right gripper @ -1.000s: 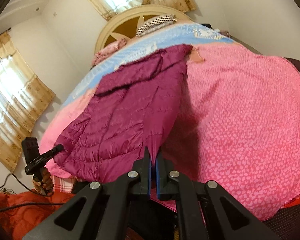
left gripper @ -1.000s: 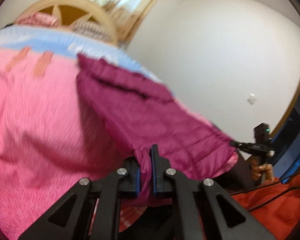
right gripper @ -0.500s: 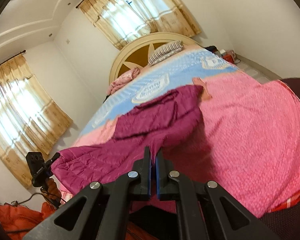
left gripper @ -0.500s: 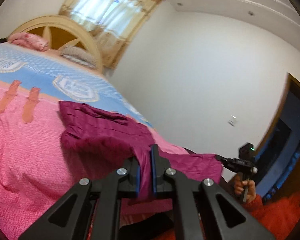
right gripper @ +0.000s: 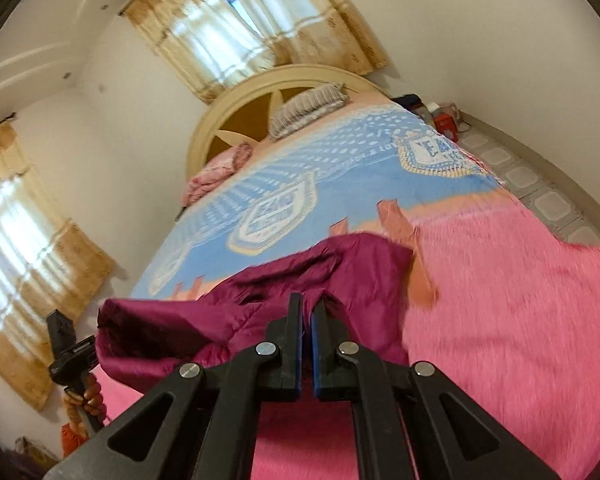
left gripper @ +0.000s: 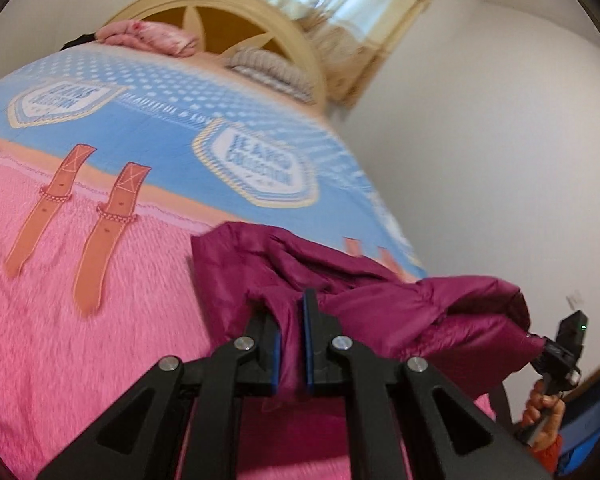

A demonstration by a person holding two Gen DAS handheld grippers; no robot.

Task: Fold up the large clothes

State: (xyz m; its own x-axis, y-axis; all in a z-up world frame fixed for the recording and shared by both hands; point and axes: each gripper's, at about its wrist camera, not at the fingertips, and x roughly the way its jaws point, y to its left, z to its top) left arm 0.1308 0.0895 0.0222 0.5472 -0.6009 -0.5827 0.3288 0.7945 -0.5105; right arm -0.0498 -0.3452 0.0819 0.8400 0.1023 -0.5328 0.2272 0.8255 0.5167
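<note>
A magenta quilted jacket (left gripper: pixel 380 312) lies on the pink part of the bed cover, its near hem lifted and doubled toward the headboard. My left gripper (left gripper: pixel 291 304) is shut on one corner of that hem, with cloth pinched between the blue pads. In the right wrist view the same jacket (right gripper: pixel 340 280) bunches up in front, and my right gripper (right gripper: pixel 307 308) is shut on the other hem corner. Each view shows the opposite gripper: the right one (left gripper: pixel 556 356) at the jacket's right end, the left one (right gripper: pixel 70 356) at its left end, held by a hand.
The bed carries a pink and blue blanket (left gripper: pixel 80 360) with orange strap prints. A cream headboard (right gripper: pixel 260 92), a striped pillow (right gripper: pixel 308 108) and a pink bundle (right gripper: pixel 216 168) sit at the far end. Tiled floor (right gripper: pixel 540 184) runs along the bed's right side.
Both grippers have moved up and toward the headboard, carrying the jacket's hem with them. The jacket, spread out long before, now bunches and doubles over itself.
</note>
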